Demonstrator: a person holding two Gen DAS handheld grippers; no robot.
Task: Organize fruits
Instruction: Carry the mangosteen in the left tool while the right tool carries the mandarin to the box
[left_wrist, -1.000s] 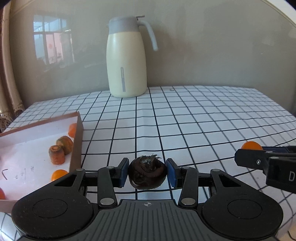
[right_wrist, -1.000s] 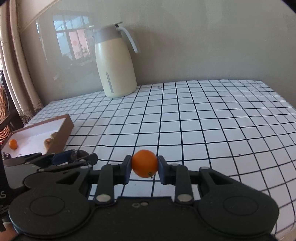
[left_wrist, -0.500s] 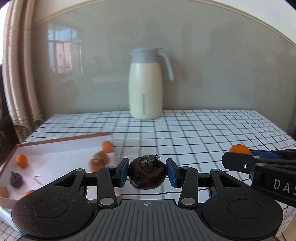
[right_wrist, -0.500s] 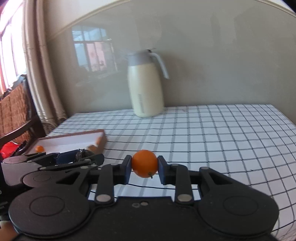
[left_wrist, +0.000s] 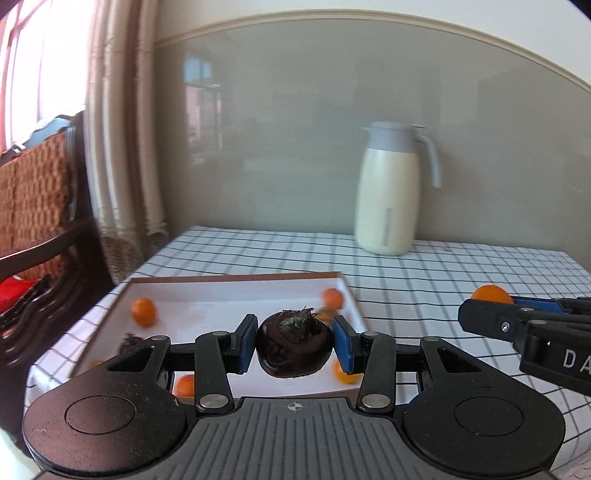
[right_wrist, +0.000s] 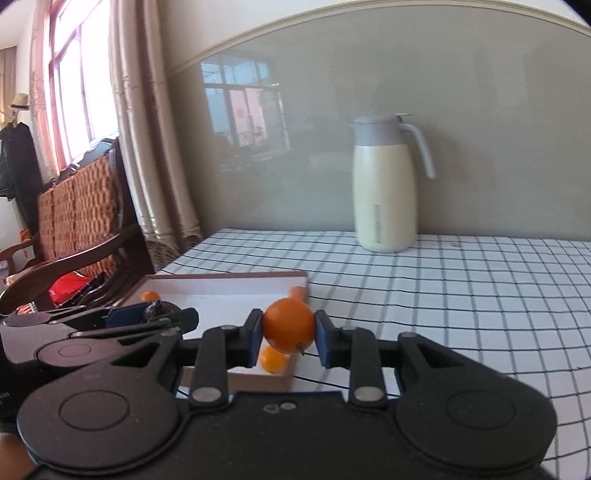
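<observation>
My left gripper (left_wrist: 294, 344) is shut on a dark brown water chestnut (left_wrist: 293, 345) and holds it above the near part of a shallow white box with brown walls (left_wrist: 236, 277). Several small oranges (left_wrist: 143, 311) and a dark fruit (left_wrist: 128, 342) lie in the box. My right gripper (right_wrist: 289, 334) is shut on a small orange (right_wrist: 288, 329), raised over the box's right corner (right_wrist: 286, 378). The right gripper also shows at the right of the left wrist view (left_wrist: 524, 328); the left gripper shows at the left of the right wrist view (right_wrist: 147, 315).
A cream thermos jug with a grey lid (left_wrist: 391, 190) stands at the back of the checked tablecloth (right_wrist: 461, 295). A wooden chair with woven backing (right_wrist: 77, 218) and a curtain (right_wrist: 155, 147) stand left of the table edge.
Both grippers have risen and swung left with their fruit. The box now sits under and ahead of them, and the jug has shifted to the right of both views.
</observation>
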